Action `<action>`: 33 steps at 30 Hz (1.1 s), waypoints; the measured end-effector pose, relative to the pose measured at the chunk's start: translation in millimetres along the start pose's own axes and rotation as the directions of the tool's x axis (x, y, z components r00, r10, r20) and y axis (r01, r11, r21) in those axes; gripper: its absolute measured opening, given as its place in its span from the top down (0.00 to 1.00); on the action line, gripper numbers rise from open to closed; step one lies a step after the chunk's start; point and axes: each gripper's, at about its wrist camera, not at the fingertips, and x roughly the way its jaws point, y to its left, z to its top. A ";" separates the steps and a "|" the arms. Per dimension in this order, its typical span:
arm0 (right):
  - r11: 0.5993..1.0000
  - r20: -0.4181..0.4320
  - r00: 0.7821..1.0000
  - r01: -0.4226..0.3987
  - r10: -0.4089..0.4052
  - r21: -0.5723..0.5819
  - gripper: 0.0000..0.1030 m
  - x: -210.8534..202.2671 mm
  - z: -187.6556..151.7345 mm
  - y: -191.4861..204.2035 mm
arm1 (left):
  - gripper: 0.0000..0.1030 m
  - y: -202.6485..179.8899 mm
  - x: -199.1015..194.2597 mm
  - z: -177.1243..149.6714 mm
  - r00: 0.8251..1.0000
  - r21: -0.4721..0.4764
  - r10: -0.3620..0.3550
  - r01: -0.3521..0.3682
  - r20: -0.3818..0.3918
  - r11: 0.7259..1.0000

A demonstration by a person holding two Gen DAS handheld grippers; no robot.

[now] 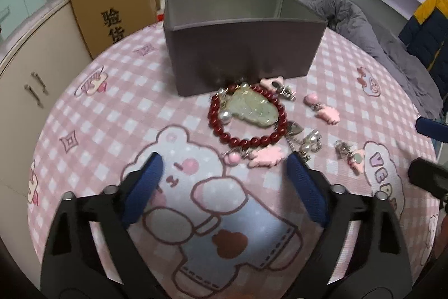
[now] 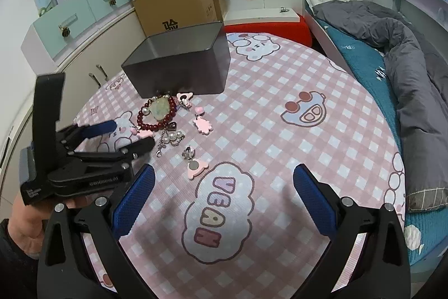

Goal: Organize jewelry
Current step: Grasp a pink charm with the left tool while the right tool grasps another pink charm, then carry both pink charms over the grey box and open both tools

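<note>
A grey open box (image 1: pixel 240 46) (image 2: pixel 182 60) stands on the pink checked cloth (image 1: pixel 134 108). In front of it lies a dark red bead bracelet (image 1: pixel 246 142) (image 2: pixel 156 125) around a pale green jade pendant (image 1: pixel 253 109) (image 2: pixel 161 108). Pink charms (image 1: pixel 264 157) (image 2: pixel 203 125) and a pearl chain piece (image 1: pixel 309 143) (image 2: pixel 170 139) are scattered beside them, and a pink clip charm (image 2: pixel 196 168) lies nearer. My left gripper (image 1: pixel 224 161) (image 2: pixel 131 135) hovers open just short of the bracelet, nothing between its blue pads. My right gripper (image 2: pixel 224 173) is open over bare cloth.
A cardboard box (image 1: pixel 112 16) (image 2: pixel 179 7) stands behind the grey box by pale cabinets (image 1: pixel 25 108). A grey duvet (image 2: pixel 406 69) lies on a teal bed to the right. A hand (image 2: pixel 25 220) holds the left gripper.
</note>
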 end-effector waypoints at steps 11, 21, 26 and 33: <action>0.999 -0.022 1.000 -0.022 0.021 -0.037 0.08 18.0 -1.4 9.0 | 0.72 13.6 -13.4 -11.7 0.997 0.008 -0.079 0.079 0.017 0.997; 0.974 -0.022 0.998 0.045 -0.051 -0.221 0.63 48.3 -3.4 39.7 | 0.72 13.3 -26.3 -25.1 0.996 0.028 -0.090 0.089 0.019 0.996; 0.977 -0.031 0.999 0.012 -0.019 -0.212 0.81 43.8 -7.0 39.8 | 0.72 15.5 -32.3 -29.8 0.994 0.014 -0.106 0.106 0.023 0.994; 0.981 0.009 0.999 -0.032 0.034 -0.190 0.81 17.0 -0.2 44.3 | 0.72 22.6 -44.9 -34.3 0.993 -0.007 -0.114 0.115 0.041 0.993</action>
